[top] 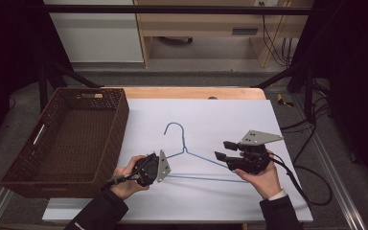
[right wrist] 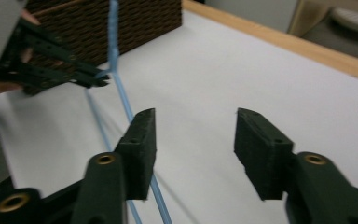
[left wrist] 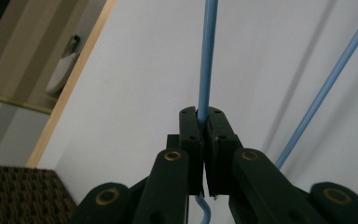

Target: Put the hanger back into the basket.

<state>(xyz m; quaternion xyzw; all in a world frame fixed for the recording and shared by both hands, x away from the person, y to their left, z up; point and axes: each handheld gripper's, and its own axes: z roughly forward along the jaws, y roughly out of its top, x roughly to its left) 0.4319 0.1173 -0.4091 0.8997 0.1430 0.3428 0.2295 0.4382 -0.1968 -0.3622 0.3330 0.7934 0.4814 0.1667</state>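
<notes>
White tabletop (top: 220,120), wooden edge (top: 191,92)

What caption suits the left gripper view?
Left gripper clamped shut on a blue wire hanger above a white table.

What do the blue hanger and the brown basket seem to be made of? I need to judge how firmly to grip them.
Hanger: probably thin metal wire with a smooth, slightly glossy light-blue coating; it is rod-thin and holds its bent hook. Basket: looks like dark brown woven wicker or rattan, matte; the weave shows on its walls.
</notes>
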